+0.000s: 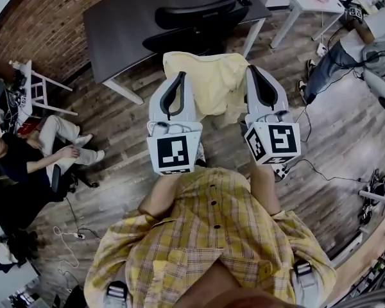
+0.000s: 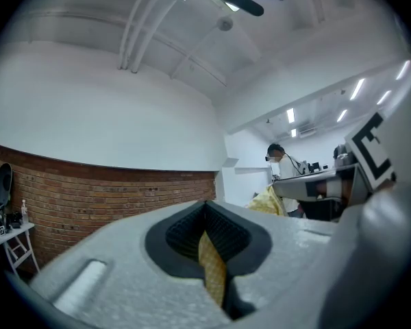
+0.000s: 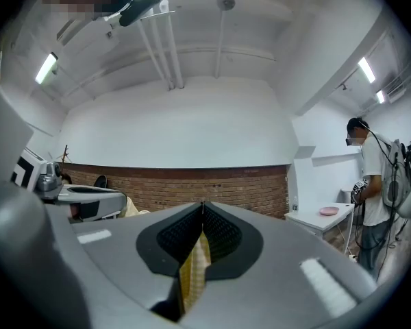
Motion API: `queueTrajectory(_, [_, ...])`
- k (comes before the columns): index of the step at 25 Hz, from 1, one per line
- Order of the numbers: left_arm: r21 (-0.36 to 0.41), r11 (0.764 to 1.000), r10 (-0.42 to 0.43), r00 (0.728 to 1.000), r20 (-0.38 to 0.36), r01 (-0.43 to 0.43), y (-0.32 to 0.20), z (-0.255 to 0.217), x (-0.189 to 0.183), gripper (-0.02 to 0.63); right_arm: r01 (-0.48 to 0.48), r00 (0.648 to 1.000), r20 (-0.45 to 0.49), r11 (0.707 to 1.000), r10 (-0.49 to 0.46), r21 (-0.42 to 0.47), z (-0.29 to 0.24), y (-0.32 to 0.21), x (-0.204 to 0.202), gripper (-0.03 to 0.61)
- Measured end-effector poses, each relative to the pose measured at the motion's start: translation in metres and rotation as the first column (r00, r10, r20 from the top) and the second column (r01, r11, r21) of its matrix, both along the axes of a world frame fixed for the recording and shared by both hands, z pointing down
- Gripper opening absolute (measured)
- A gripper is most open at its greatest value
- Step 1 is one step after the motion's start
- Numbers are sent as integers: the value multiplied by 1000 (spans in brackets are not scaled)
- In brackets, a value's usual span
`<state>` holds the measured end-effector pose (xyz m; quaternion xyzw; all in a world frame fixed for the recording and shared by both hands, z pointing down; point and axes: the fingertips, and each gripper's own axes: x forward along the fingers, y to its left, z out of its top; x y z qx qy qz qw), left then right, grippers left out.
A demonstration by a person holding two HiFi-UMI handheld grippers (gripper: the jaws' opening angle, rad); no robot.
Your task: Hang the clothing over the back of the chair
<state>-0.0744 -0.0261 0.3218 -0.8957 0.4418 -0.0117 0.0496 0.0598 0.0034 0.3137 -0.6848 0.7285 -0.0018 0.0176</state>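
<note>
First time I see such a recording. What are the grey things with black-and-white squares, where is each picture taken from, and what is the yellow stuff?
No robot here: a person holds a two-jaw gripper in each hand, each with a marker cube. The head view looks steeply down from a camera on the person's head: left gripper at its left, right gripper at its right. The other two pictures come from a camera riding on each gripper, looking along its jaws. In both, the jaws are shut on a fold of the yellow garment, which is held up between the grippers above the wooden floor. Beyond it stands a black office chair at a dark table; the garment does not seem to be over its back yet.
</note>
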Motion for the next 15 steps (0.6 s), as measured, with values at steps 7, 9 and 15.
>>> queueTrajectory(7, [27,999,22,997,-76,-20,-57,-21,9,3,-25,1000,-9,999,25,21,-14,-54,8,11])
queueTrajectory(9, [36,999,31,996,-81,-28,-74,-24,13,3,-34,999,-12,999,34,25,-17,-70,12,11])
queueTrajectory(15, [34,998,63,995,-78,-61,-104,-31,24,3,-64,998,-8,998,64,28,-24,-97,24,11])
